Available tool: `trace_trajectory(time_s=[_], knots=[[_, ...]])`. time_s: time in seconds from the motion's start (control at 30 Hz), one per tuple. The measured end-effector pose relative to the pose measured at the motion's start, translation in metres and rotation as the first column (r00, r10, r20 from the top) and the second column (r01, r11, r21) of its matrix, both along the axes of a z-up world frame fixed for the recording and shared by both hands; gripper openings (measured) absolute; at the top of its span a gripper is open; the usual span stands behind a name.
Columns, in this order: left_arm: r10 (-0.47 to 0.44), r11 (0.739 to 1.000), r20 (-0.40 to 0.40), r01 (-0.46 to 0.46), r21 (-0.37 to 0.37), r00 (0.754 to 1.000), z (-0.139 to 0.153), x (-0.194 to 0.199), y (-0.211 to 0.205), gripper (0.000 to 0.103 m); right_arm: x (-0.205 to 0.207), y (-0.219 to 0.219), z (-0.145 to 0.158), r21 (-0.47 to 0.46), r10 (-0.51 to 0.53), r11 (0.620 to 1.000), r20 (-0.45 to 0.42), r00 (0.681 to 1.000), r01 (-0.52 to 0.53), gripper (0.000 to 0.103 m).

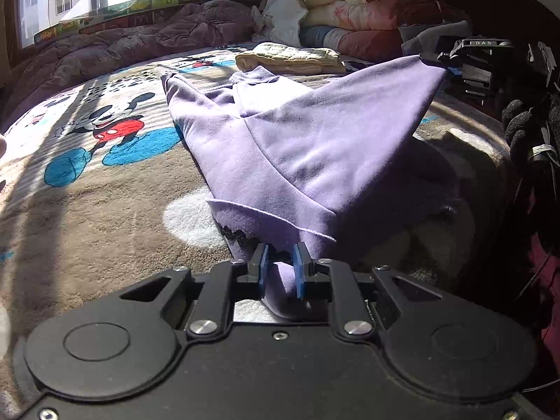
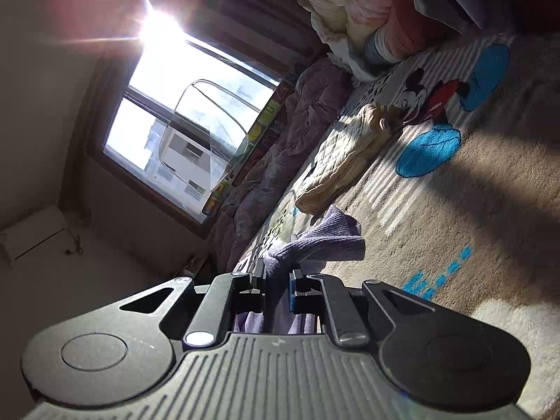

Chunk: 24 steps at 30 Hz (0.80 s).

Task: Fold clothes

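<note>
A lilac sweatshirt (image 1: 297, 147) lies partly folded on the cartoon-print blanket (image 1: 105, 182), one corner pulled up toward the right. My left gripper (image 1: 280, 266) is shut on its near hem, purple cloth pinched between the blue pads. The right gripper (image 1: 476, 56) holds that raised corner at the far right in the left wrist view. Seen from the right wrist, my right gripper (image 2: 276, 280) is shut on the sweatshirt's ribbed cuff (image 2: 325, 241), which bunches out past the fingertips. That view is rolled, with the bed tilted.
A folded cream quilted garment (image 1: 290, 57) lies behind the sweatshirt. A crumpled mauve duvet (image 1: 147, 35) runs under the window (image 2: 182, 112). Stacked pillows and bedding (image 1: 364, 3) fill the back corner. A gloved hand (image 1: 521, 129) shows at the right edge.
</note>
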<state>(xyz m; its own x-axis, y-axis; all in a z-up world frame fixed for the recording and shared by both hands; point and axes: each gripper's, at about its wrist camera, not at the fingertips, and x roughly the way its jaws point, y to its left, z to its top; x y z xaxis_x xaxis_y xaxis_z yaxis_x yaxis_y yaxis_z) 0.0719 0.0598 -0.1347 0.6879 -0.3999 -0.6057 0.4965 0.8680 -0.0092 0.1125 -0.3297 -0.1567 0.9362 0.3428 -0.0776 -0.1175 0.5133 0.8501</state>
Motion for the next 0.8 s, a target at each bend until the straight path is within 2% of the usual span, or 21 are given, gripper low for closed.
trace_trajectory(time_s=[0.1,0.2,0.23,0.43,0.57,0.67,0.73,0.77,0.8], knots=[[0.017,0.993,0.003,-0.017,-0.116,1.000,0.015,0.001,0.020,0.014,0.000,0.002,-0.005,0.000,0.026,1.000,-0.026,0.999,-0.026,0.013],[0.074,0.968,0.029,-0.064,-0.242,0.997,0.030,0.002,0.038,0.014,-0.001,0.004,-0.006,0.000,0.047,0.999,-0.029,0.998,-0.047,0.013],[0.091,0.962,0.037,-0.078,-0.261,0.995,0.034,0.003,0.039,0.014,-0.001,0.005,-0.006,-0.003,0.053,0.999,-0.027,0.998,-0.053,0.013],[0.156,0.952,0.053,-0.135,-0.274,0.986,0.047,0.025,0.027,0.014,-0.001,0.004,-0.011,0.020,0.052,0.999,-0.044,0.998,-0.051,0.013],[0.214,0.956,0.059,-0.197,-0.215,0.975,0.060,0.074,0.022,0.014,-0.002,0.003,-0.014,0.037,0.062,0.998,-0.045,0.997,-0.060,0.013],[0.230,0.953,0.015,-0.222,-0.204,0.973,0.066,0.120,0.024,0.014,-0.002,0.000,-0.015,0.052,0.072,0.996,-0.031,0.997,-0.071,0.013],[0.231,0.948,-0.025,-0.230,-0.220,0.973,0.072,0.153,0.024,0.020,-0.004,-0.003,-0.012,0.059,0.091,0.994,-0.010,0.996,-0.090,0.013],[0.238,0.946,-0.027,-0.238,-0.221,0.971,0.075,0.169,0.020,0.033,-0.004,-0.003,-0.011,0.056,0.106,0.993,-0.001,0.994,-0.105,0.013],[0.252,0.945,-0.030,-0.252,-0.210,0.967,0.078,0.184,0.016,0.041,-0.004,-0.002,-0.011,0.052,0.116,0.992,0.004,0.993,-0.116,0.013]])
